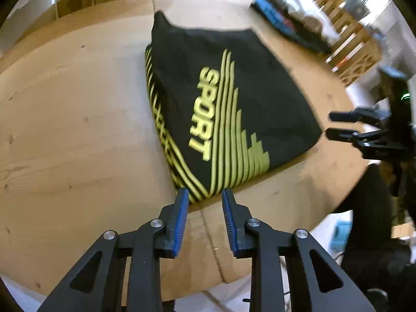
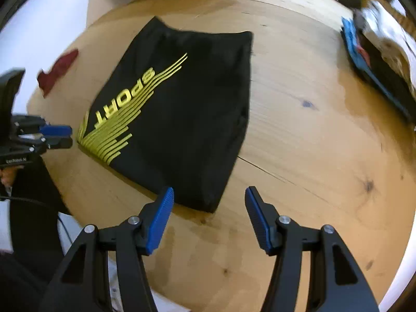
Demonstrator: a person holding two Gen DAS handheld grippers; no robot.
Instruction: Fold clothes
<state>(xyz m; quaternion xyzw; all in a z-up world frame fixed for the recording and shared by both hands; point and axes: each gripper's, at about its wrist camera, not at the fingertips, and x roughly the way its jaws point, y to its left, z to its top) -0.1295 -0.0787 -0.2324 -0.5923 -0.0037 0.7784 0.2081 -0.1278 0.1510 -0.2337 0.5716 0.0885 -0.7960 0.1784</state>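
Note:
A folded black garment (image 1: pixel 234 109) with yellow stripes and the word SPORT lies flat on the wooden table (image 1: pixel 78 130). It also shows in the right wrist view (image 2: pixel 187 119). My left gripper (image 1: pixel 205 193) is open and empty, its tips just short of the garment's near corner. It shows at the left in the right wrist view (image 2: pixel 68 136), beside the striped corner. My right gripper (image 2: pixel 209 195) is open and empty, its tips at the garment's near plain corner. It shows at the right in the left wrist view (image 1: pixel 331 124), just off the garment's right corner.
A pile of other clothes, blue and dark (image 2: pixel 374 59), lies at the table's far right and shows in the left wrist view (image 1: pixel 291 23). A dark red cloth (image 2: pixel 56 71) lies near the table's left edge. A wooden slatted rail (image 1: pixel 345 31) stands behind the pile.

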